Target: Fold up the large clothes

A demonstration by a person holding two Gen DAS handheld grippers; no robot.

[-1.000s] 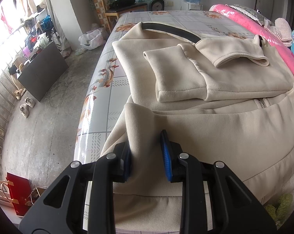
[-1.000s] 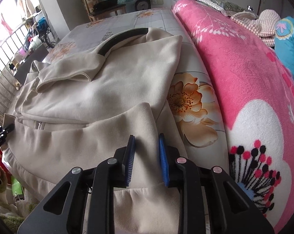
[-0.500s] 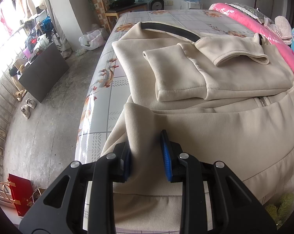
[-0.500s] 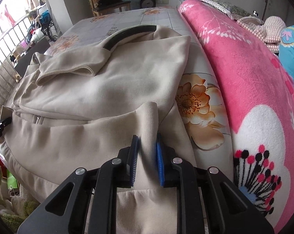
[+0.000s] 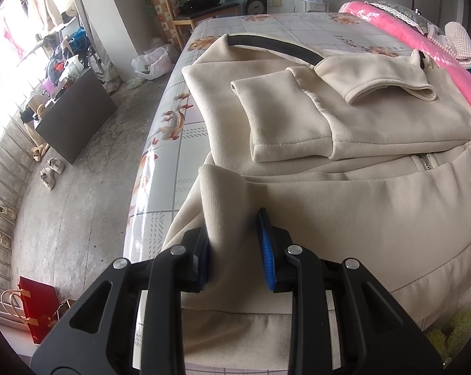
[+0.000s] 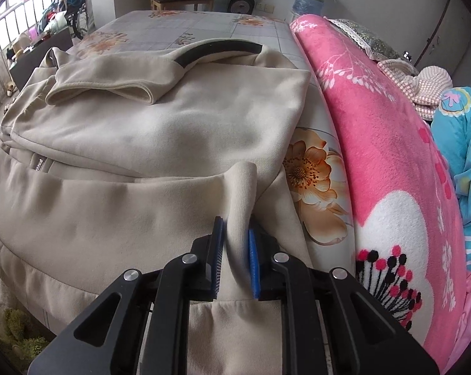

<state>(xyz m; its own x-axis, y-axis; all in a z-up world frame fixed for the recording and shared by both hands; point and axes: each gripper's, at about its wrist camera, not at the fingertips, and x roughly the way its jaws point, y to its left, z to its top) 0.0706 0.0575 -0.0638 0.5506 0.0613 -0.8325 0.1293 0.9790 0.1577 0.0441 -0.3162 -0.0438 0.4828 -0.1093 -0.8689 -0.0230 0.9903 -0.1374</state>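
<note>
— While you ask where it lies: the cream jacket [image 5: 344, 206] is spread across the bed [image 5: 298, 28], its dark-lined collar [image 5: 276, 45] at the far end and both sleeves folded in over the chest.

— And your left gripper?

— My left gripper [image 5: 234, 250] has a raised ridge of the jacket's ribbed hem between its blue pads [image 5: 266, 250], at the corner by the bed's edge. Its jaws stand somewhat apart with the bunched cloth filling the gap, so it is pinching the jacket.

— The right one?

— My right gripper [image 6: 235, 250] is at the other hem corner, on the side towards the pink blanket [image 6: 376, 143]. Its jaws are closing, and a standing fold of the hem is between them, with the pads touching the cloth on both sides.

— Is the zip visible?

— Yes, a zip pull [image 5: 426, 161] shows just below the folded sleeves, near the middle of the jacket.

— What lies around it?

— On the bed's printed cover there is an orange flower [image 6: 310, 172] just beside the jacket's right edge. Beyond the blanket sits a knitted piece [image 6: 423, 90] and something turquoise [image 6: 457, 143]. On the floor to the left I see a dark cabinet [image 5: 76, 115], some shoes [image 5: 51, 172] and a red bag [image 5: 37, 309]. A wooden chair [image 5: 191, 6] stands past the far end of the bed.
</note>
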